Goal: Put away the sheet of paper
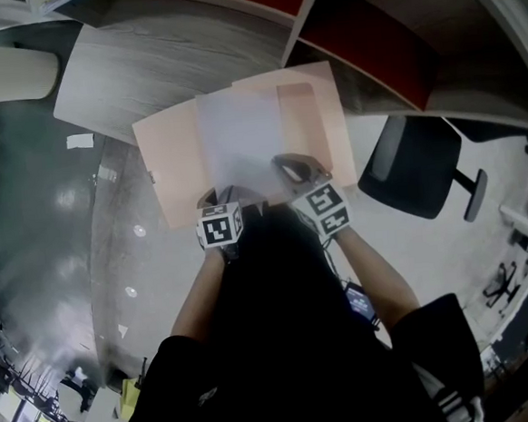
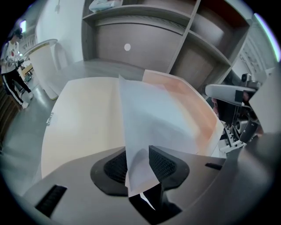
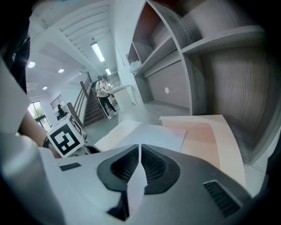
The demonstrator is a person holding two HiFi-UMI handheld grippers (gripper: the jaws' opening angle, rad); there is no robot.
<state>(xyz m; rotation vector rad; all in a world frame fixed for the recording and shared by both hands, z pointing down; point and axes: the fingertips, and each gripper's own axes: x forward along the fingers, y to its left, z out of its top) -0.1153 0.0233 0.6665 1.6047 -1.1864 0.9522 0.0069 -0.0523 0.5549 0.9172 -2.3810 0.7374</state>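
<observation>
A white sheet of paper [image 1: 240,144] lies over an open peach folder [image 1: 174,162] in front of me. The sheet's near edge is lifted between both grippers. My left gripper [image 1: 219,198] stands open: in the left gripper view a curled corner of the paper [image 2: 153,118] hangs in the gap between its pads [image 2: 164,165], over the folder [image 2: 83,114]. My right gripper [image 1: 290,167] is shut on the paper's near right edge; in the right gripper view the sheet [image 3: 153,134] is pinched thin at the jaws [image 3: 140,160], with the folder [image 3: 210,136] beyond.
A curved wooden shelf unit with red backs [image 1: 368,33] stands just beyond the folder. A black office chair [image 1: 411,167] is to the right. People stand by stairs [image 3: 103,94] far off, and another person [image 2: 13,79] at the left.
</observation>
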